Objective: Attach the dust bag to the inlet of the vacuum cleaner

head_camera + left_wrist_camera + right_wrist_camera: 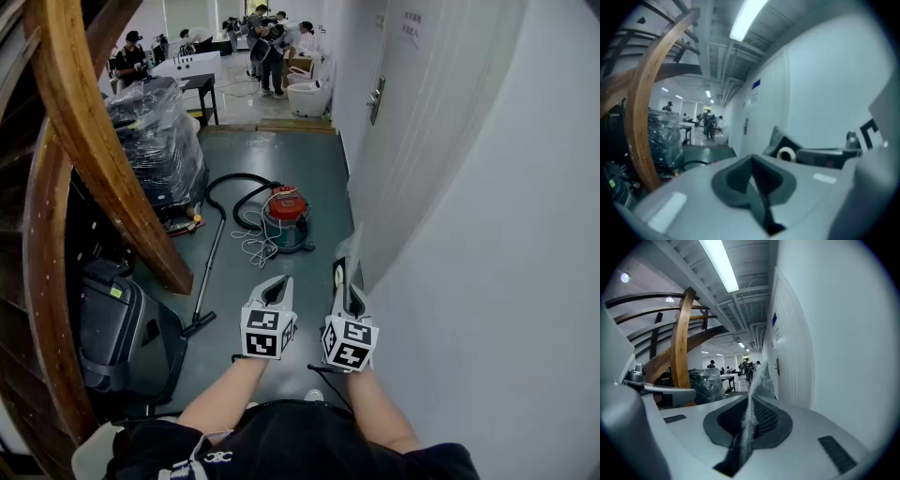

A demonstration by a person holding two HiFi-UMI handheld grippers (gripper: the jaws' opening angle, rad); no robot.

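The vacuum cleaner (286,217), a small canister with a red top, stands on the green floor ahead, with its black hose (234,187) looped beside it. My right gripper (346,281) is shut on the dust bag (345,261), a grey fabric bag held upright near the white wall. In the right gripper view the fabric (761,379) is pinched between the jaws of the right gripper (749,405). My left gripper (275,285) is beside it, shut and empty. The left gripper view shows that gripper (752,163) closed, with the bag's black collar and white ring (787,153) to its right.
A white wall (469,187) with a door runs along the right. A curved wooden stair beam (103,141), a plastic-wrapped black stack (159,141) and a black machine (122,337) line the left. The vacuum's wand (208,281) lies on the floor. People stand far down the hall.
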